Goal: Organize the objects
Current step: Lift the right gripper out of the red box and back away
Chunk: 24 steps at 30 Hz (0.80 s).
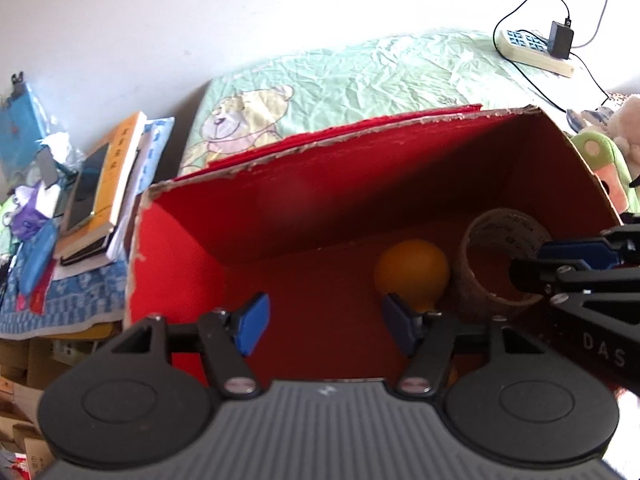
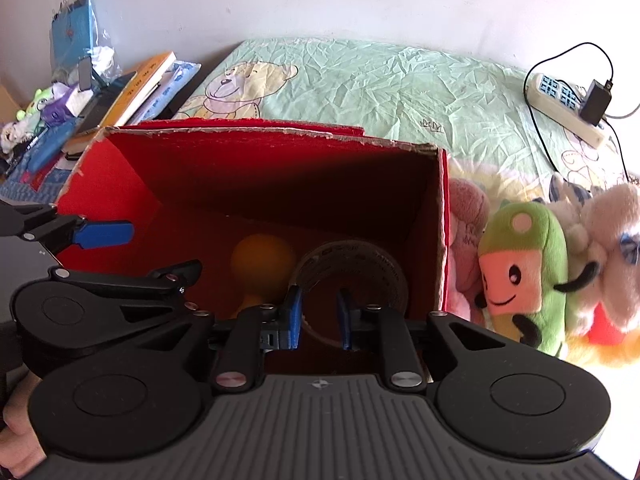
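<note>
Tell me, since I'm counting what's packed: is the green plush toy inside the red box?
No, the green plush toy lies outside the red box, beside its wall.

Red box showing torn pale cardboard edges. Orange ball and brown tape roll w/ dark print sitting inside. Bed sheet showing pale green w/ yellow bear print. Plush toy wearing green & peach. Gripper pads showing blue.

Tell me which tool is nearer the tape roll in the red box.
Right. The right tool is at the tape roll, its near rim between the blue pads. The left tool hangs open beside it, past the orange ball.
</note>
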{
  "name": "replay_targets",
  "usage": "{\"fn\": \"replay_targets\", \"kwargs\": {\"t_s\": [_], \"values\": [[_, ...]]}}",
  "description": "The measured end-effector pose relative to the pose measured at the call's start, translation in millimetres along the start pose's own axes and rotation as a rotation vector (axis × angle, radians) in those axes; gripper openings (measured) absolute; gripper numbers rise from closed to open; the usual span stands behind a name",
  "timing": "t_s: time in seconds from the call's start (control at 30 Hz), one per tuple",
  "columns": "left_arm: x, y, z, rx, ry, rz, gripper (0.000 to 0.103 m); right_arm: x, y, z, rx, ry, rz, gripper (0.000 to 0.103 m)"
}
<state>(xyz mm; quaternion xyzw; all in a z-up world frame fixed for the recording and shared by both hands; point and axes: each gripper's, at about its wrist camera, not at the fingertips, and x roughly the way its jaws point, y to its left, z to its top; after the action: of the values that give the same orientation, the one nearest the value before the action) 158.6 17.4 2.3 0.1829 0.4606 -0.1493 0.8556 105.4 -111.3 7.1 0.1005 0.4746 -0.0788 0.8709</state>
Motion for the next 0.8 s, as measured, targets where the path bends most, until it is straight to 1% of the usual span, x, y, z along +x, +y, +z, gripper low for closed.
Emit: {"fn": "replay_targets", "kwargs": {"t_s": [0.07,0.2,0.27,0.47,0.6,0.8], "values": [[-3,-2,-2,0.0,-0.002,0.017,0.07,-5,-2,-5,0.017,-0.01,0.004,0.021],[-12,-6,-5,-0.006,-0.004,0.044,0.071,-13,-2,-12,0.029,-0.033,0.002,0.025],[-17,-7,-7,-0.013,-0.007,0.053,0.073,-18,-3,-16,0.036,-0.047,0.003,0.025],[-32,-11,-14,-0.022,-0.022,0.083,0.074,-31,-7,-24,0.074,-0.077,0.015,0.025],[-45,-14,-17,-0.029,-0.038,0.1,0.074,-41,-6,-31,0.09,-0.105,0.023,0.026],[-67,-19,-24,-0.037,-0.067,0.125,0.078,-56,-7,-38,0.1,-0.142,0.047,0.026]]}}
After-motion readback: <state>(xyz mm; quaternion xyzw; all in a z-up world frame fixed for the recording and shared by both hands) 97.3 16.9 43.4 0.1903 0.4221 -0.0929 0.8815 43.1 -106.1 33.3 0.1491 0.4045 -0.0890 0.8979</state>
